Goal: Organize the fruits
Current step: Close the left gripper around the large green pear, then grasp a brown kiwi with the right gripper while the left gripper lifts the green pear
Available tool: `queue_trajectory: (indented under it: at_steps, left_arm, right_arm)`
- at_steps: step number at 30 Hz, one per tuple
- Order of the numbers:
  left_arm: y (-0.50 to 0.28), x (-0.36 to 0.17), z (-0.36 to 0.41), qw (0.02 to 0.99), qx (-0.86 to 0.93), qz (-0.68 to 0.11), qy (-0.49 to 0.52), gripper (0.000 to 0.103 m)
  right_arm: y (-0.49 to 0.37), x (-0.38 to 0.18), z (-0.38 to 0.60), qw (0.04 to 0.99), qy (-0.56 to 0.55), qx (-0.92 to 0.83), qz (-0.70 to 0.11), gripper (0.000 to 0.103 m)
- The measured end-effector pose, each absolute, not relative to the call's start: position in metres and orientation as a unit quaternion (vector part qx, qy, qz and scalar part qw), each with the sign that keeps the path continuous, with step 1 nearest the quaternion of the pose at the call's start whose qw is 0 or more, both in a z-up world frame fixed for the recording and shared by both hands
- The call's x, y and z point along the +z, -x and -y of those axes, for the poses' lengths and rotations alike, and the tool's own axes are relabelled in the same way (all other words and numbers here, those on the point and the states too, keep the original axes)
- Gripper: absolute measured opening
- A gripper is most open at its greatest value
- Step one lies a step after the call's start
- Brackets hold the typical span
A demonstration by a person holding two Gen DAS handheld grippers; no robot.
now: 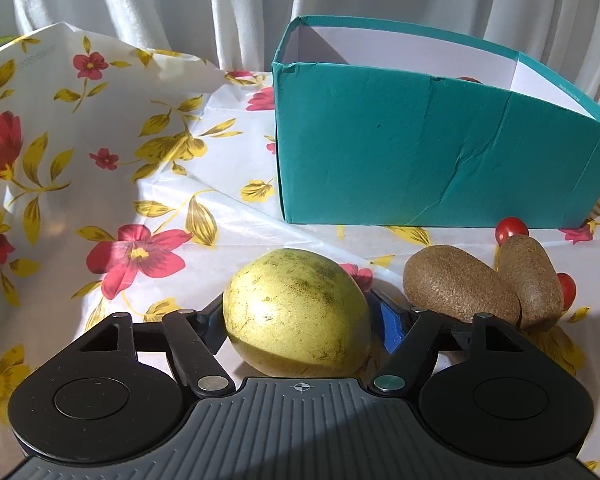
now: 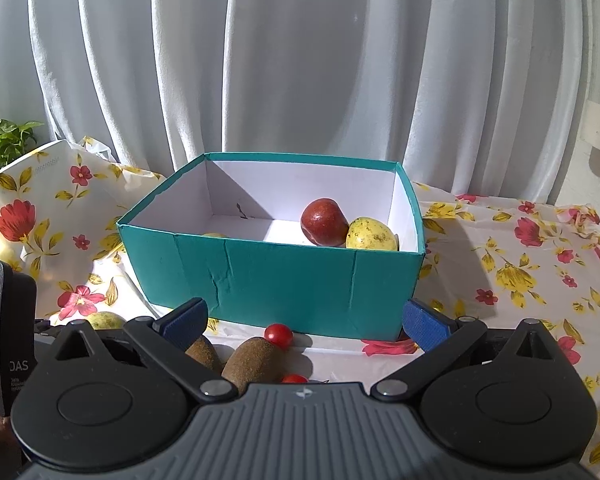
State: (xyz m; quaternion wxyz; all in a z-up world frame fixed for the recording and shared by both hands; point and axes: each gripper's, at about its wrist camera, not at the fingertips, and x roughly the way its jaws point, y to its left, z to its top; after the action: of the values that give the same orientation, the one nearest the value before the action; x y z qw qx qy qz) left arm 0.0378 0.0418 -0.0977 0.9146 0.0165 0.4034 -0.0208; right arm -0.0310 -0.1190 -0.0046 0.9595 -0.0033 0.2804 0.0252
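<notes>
My left gripper point(image 1: 298, 312) is shut on a large yellow-green fruit point(image 1: 296, 312), low over the flowered tablecloth point(image 1: 140, 208). Two brown kiwis point(image 1: 460, 288) lie just to its right, with cherry tomatoes point(image 1: 510, 229) behind them. The teal box point(image 1: 420, 152) stands beyond. My right gripper point(image 2: 304, 320) is open and empty in front of the teal box point(image 2: 280, 280). Inside the box lie a red apple point(image 2: 324, 222) and a yellow fruit point(image 2: 370, 234). The kiwis point(image 2: 254, 362) and a cherry tomato point(image 2: 278, 335) lie between my right fingers.
White curtains point(image 2: 300, 60) hang behind the table. The cloth rises in a fold at the left point(image 1: 40, 100). A green plant point(image 2: 4, 140) stands at the far left. The left gripper's body point(image 2: 4, 336) shows at the left edge of the right wrist view.
</notes>
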Motion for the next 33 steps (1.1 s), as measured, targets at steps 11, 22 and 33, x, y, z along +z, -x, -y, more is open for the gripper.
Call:
queue_trajectory:
  at_steps: [11, 22, 33]
  left_arm:
    - [-0.021, -0.058, -0.049, 0.923, -0.045, -0.382, 0.001, 0.070]
    - [-0.004, -0.021, -0.051, 0.931, -0.059, -0.360, 0.016, 0.070]
    - [0.003, -0.020, -0.055, 0.930, -0.054, -0.364, 0.016, 0.071]
  right_arm:
    - [0.029, -0.029, 0.114, 0.954, 0.040, 0.015, -0.296, 0.103]
    - [0.019, -0.056, 0.107, 0.941, 0.008, 0.010, -0.337, 0.093]
    - [-0.012, -0.067, 0.091, 0.932, 0.005, 0.031, -0.360, 0.073]
